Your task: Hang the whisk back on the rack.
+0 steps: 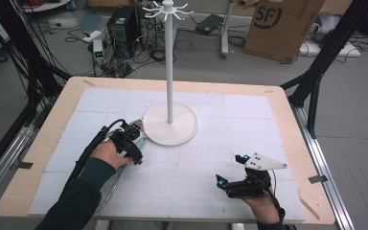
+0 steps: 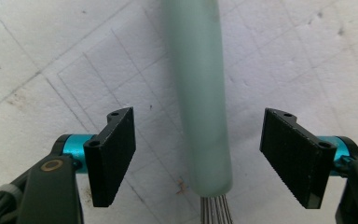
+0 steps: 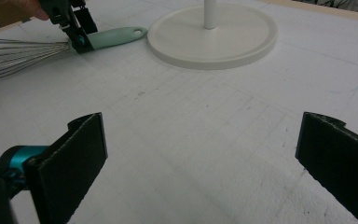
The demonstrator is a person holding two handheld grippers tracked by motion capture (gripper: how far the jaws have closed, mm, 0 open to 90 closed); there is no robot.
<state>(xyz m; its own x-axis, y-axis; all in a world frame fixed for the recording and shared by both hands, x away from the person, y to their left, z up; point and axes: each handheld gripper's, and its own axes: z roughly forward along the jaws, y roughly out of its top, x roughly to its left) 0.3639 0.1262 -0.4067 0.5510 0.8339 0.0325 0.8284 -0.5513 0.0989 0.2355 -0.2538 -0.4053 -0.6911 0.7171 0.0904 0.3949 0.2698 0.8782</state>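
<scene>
**A:** Count it off for me, left to right.

**B:** One whisk (image 3: 60, 44), one white stand (image 1: 169, 67), two grippers. The whisk lies flat on the white foam mat (image 1: 211, 158) at the left, handle pointing to the stand's round base, near it but apart.

**A:** And the left gripper (image 1: 133, 143)?

**B:** Down over the whisk, close to where the wires meet the handle. In the left gripper view its jaws stand wide apart with the pale green handle (image 2: 198, 93) running up between them, a clear gap on each side. Gripping nothing.

**A:** The right gripper (image 1: 227, 184)?

**B:** Near right of the mat, well apart from everything. In the right gripper view its jaws are spread wide over bare foam, holding nothing.

**A:** Anything hard to make out?

**B:** In the high view the left hand and gripper cover most of the whisk. The wire loops are cut off at the left edge of the right gripper view. The stand's top hooks are small and thin; I cannot count them.

**A:** Materials?

**B:** Handle smooth, matt, rounded, with a hole at its far end. Wires thin bright metal. Stand glossy white: flat disc base with a raised rim, slim pole. Mat scored in a faint grid, lightly soiled. Jaw pads black and finely ribbed.
</scene>
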